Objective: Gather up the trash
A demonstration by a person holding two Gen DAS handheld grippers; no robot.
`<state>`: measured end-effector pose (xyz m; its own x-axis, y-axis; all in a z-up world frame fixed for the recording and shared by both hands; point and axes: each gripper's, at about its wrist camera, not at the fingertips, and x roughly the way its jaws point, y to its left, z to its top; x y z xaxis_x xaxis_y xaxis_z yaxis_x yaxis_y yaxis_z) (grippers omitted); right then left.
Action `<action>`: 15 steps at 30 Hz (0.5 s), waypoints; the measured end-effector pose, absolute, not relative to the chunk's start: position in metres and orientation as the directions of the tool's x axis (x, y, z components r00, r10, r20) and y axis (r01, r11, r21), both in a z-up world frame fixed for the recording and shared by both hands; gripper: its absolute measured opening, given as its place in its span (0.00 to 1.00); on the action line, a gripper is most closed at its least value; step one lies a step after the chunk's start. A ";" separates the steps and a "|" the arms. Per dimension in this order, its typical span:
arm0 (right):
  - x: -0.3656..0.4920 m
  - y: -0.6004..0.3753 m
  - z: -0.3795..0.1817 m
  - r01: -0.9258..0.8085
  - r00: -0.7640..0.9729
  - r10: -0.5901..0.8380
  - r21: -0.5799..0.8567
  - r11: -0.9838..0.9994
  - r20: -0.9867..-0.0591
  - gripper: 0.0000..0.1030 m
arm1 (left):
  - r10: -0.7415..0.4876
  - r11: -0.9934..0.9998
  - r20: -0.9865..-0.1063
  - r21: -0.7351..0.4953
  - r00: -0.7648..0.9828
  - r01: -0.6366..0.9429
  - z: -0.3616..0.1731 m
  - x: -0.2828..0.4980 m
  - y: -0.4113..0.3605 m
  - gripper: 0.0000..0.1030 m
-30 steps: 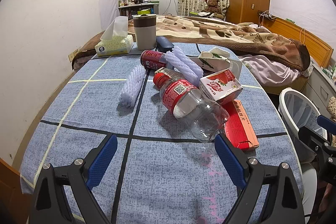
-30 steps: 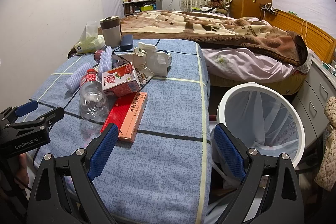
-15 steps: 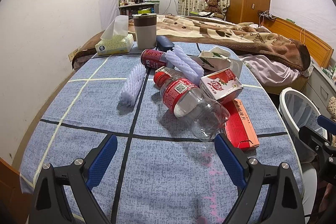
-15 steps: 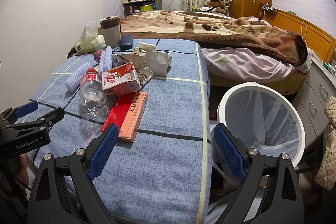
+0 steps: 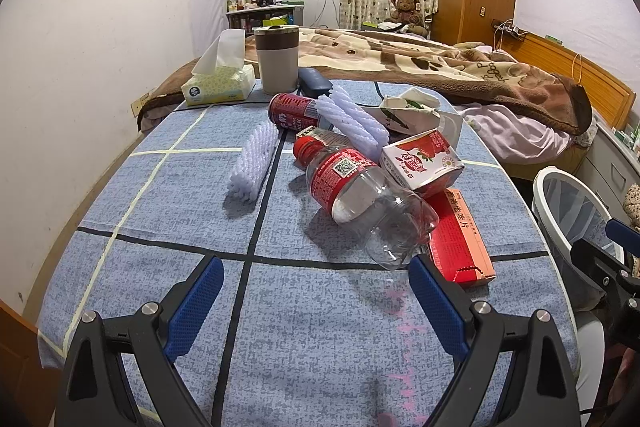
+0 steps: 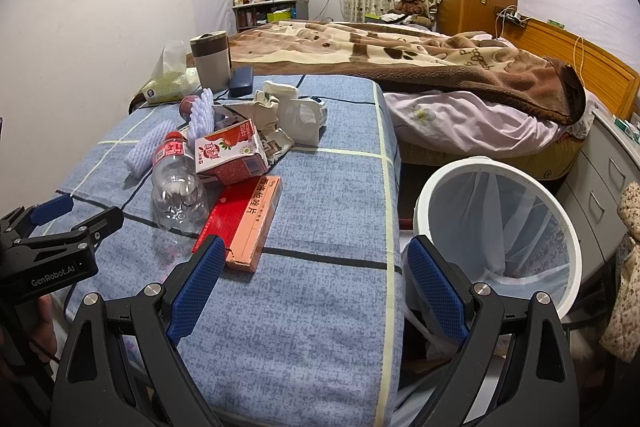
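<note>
bottle: clear plastic bottle (image 5: 360, 199) lies on its side dead ahead of our left gripper (image 5: 316, 301), base toward us, red cap pointing away. Nearest piece of trash.
neighbours: bottle leans against the juice carton (image 5: 420, 161) and overlaps the red flat box (image 5: 460, 231), both ahead-right of the left gripper. Foam sleeve (image 5: 254, 163) ahead-left, apart from the pile. Can (image 5: 290, 111) and crumpled cartons farther back.
left gripper: fingers spread wide, nothing held, low over the blue cloth (image 5: 160, 195), short of the bottle.
right gripper: (image 6: 312, 287) also spread and empty, sitting over the table edge; bin just to its right.
bin: white lined bin (image 6: 500, 227) on the floor beside the table, mouth up, looks empty.
step, our read: first pick, bottle with the left.
how: we'd close across the label band, not the slick base; it rolls, so come in square.
risk: carton may tip once the bottle lifts.
</note>
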<state>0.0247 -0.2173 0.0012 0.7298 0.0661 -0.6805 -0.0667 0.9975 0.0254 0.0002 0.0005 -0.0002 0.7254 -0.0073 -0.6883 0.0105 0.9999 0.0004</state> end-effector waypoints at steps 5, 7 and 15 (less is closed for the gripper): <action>0.025 -0.217 0.001 -0.067 0.729 0.066 0.026 0.997 -0.681 0.91 | -0.007 1.000 -0.689 0.001 0.725 0.011 0.000 0.000 0.000 0.92; 0.024 -0.218 0.003 -0.067 0.729 0.066 0.025 0.997 -0.681 0.91 | -0.007 1.000 -0.689 0.000 0.725 0.011 0.000 0.000 0.000 0.92; 0.025 -0.218 0.002 -0.067 0.729 0.067 0.026 0.997 -0.681 0.91 | -0.008 1.000 -0.689 0.000 0.725 0.011 0.000 0.000 0.001 0.92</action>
